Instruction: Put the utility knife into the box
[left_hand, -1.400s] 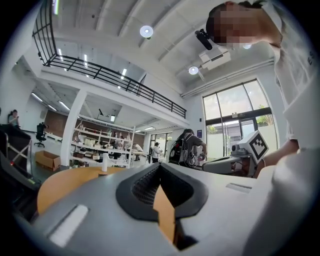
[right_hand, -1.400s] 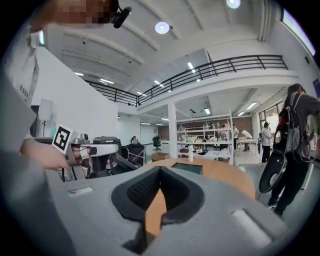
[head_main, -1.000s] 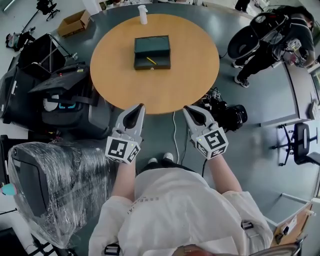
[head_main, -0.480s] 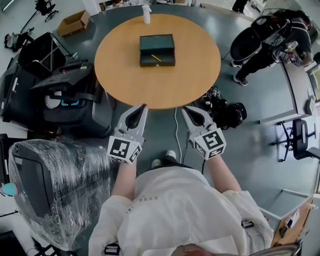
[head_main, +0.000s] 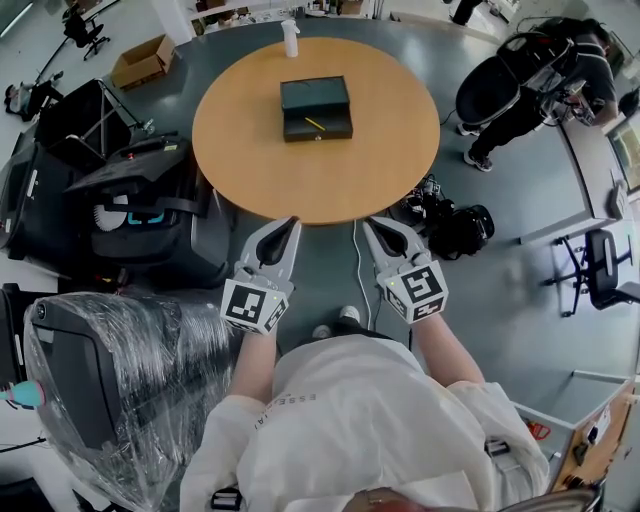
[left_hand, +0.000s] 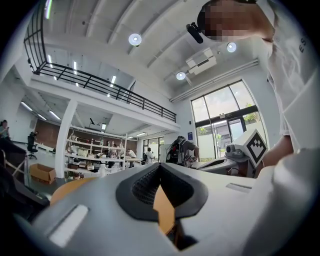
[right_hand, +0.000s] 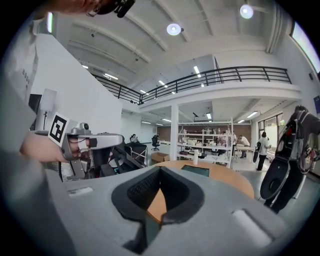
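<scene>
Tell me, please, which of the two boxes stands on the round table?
The dark box; the brown cardboard box sits on the floor instead.

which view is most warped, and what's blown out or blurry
Head view: fisheye curves the room's edges, but the round table and box are sharp and evenly lit. Left gripper view: dark corners, bright window, the left hand-held gripper soft up close. Right gripper view: same dark corners, ceiling lamp flaring, right hand-held gripper blurred.

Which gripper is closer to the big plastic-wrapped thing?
Left. The left gripper is right beside the plastic-wrapped thing; the right gripper is farther off, beyond the left one.
</scene>
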